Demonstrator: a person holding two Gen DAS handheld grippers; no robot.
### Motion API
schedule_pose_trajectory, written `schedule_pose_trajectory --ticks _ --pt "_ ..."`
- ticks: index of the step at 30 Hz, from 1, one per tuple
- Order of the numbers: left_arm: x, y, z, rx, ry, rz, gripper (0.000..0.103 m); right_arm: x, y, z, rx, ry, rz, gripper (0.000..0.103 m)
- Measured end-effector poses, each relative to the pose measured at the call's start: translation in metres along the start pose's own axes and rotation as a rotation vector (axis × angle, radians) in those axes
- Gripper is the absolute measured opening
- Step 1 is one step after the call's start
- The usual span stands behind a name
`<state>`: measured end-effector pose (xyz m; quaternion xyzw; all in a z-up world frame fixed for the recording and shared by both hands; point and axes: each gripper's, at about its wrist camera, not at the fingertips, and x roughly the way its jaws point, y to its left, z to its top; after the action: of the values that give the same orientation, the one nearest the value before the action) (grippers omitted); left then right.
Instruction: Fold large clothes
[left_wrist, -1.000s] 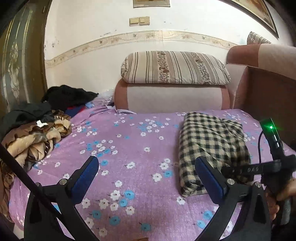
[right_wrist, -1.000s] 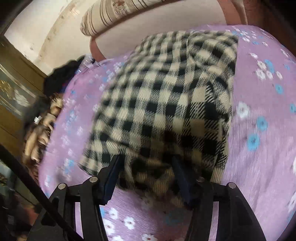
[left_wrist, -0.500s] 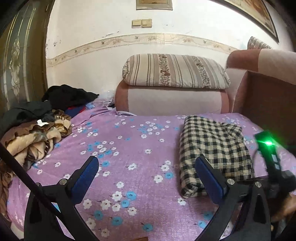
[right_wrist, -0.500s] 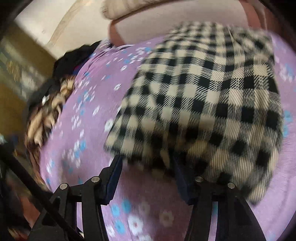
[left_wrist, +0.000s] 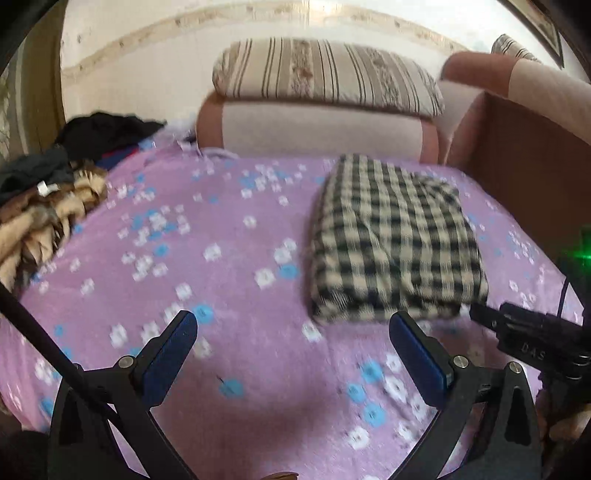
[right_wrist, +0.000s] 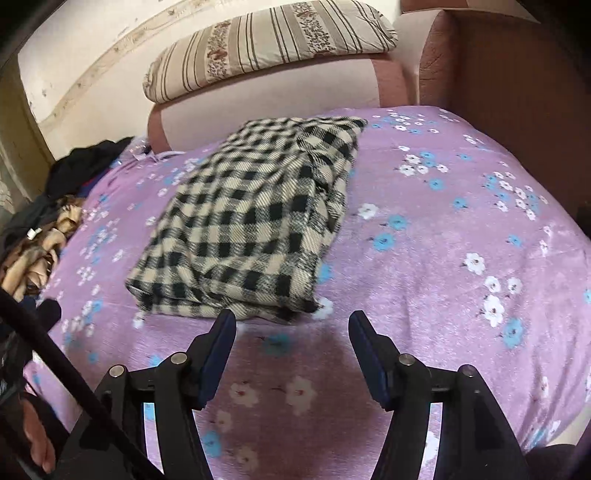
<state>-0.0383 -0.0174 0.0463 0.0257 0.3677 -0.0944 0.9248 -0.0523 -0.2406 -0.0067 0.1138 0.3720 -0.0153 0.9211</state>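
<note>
Backing off, the right tool (right_wrist: 291, 328) has released the shirt (right_wrist: 255, 218), which lies folded on the bed (right_wrist: 461, 229) just ahead of it; the left tool (left_wrist: 291, 339) hangs spread, empty. Folding looks finished.

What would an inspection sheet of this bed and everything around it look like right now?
Surface: purple floral bedspread, smooth.
Job's things: checked garment folded into a rectangle, lying flat, untouched.
Clutter: pile of unfolded clothes, brown and black, at the bed's left edge.
Grippers: left gripper open, empty, above the bedspread; right gripper open, empty, just short of the garment's near edge.
Cables: thin black cord crossing the left wrist view.
Surroundings: striped pillow on a pink headboard; brown side panel.
</note>
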Motion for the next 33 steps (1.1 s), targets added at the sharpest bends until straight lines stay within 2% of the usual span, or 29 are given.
schedule_pose_trajectory --ticks 4,13,17,24,29,33 --pt "0.018 -0.004 -0.012 -0.013 0.092 -0.008 0.103 -0.001 0.002 -0.004 -0.033 -0.007 -0.051 0.071" --pt "0.065 0.007 -0.034 -0.065 0.284 0.029 0.103 0.004 0.022 -0.017 -0.104 -0.002 -0.077 0.072" --pt "0.068 0.002 -0.038 -0.024 0.266 0.066 0.103 0.006 0.024 -0.018 -0.114 0.003 -0.081 0.072" --pt "0.068 0.001 -0.044 -0.045 0.24 0.085 0.103 0.01 0.017 -0.018 -0.086 0.016 -0.092 0.072" --pt "0.068 0.004 -0.04 -0.035 0.263 0.062 0.103 0.011 0.012 -0.017 -0.068 0.016 -0.102 0.072" --pt "0.059 0.008 -0.035 -0.075 0.259 0.043 0.103 0.009 0.008 -0.018 -0.06 0.0 -0.118 0.072"
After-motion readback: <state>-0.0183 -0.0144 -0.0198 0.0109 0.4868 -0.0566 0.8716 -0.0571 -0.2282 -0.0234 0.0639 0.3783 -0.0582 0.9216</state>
